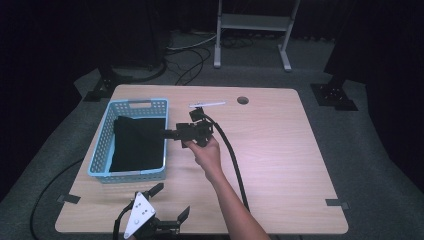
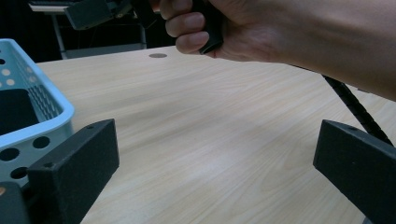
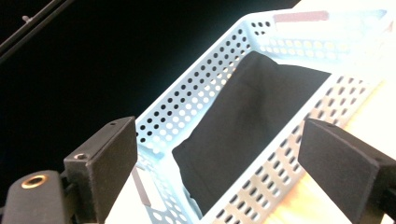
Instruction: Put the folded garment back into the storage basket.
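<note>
A light blue perforated basket (image 1: 101,145) stands at the table's left with a black cloth (image 1: 139,142) folded inside it. A hand holds my right gripper (image 1: 170,134) just above the basket's right wall, jaws pointing left over the cloth. In the right gripper view the right gripper (image 3: 219,140) is open, with the basket (image 3: 205,79) and the cloth (image 3: 243,116) below it and nothing between the jaws. My left gripper (image 1: 170,201) sits at the table's front edge, open and empty. In the left gripper view the left gripper (image 2: 217,149) spans bare table (image 2: 196,121).
A thin white stick-like object (image 1: 206,104) lies at the back of the table near a round hole (image 1: 243,100). The right gripper's black cable (image 1: 232,155) runs across the table's middle toward the front. A metal stand (image 1: 252,30) is behind the table.
</note>
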The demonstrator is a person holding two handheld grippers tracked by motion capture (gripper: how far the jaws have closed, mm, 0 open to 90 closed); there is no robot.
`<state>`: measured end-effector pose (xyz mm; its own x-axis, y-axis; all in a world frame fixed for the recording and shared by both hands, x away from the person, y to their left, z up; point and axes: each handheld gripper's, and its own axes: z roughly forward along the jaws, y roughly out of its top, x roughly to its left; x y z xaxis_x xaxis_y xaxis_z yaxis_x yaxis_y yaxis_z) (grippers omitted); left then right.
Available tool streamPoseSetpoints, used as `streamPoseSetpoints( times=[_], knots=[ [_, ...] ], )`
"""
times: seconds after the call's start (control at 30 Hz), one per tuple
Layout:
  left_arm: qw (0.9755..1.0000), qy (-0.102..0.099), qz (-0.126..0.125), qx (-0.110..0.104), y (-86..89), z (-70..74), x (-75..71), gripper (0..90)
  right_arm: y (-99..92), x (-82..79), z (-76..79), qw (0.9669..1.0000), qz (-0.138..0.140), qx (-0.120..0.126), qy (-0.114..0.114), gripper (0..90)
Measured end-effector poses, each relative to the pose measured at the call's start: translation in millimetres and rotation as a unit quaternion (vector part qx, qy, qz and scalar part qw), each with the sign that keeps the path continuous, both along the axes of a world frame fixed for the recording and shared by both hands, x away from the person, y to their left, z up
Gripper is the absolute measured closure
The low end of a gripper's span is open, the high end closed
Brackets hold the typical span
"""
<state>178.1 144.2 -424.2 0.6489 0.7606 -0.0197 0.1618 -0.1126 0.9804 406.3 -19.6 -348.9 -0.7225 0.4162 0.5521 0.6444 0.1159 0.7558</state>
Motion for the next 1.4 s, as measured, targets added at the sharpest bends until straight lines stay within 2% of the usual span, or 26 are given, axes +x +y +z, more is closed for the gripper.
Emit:
streamPoseSetpoints(
  times=[0.57,1.4],
  knots=[
    [0.9998,-0.002,-0.013,0.011,-10.7,-1.8,-1.3,0.0,-43.7,-9.6,-4.4,0.9997,-0.022,-0.006,-0.008,11.9],
    [0.9998,0.004,-0.013,0.014,-10.3,-3.3,0.9,0.0,-69.4,-14.7,-12.7,0.9990,-0.030,-0.033,-0.008,11.9]
  ],
)
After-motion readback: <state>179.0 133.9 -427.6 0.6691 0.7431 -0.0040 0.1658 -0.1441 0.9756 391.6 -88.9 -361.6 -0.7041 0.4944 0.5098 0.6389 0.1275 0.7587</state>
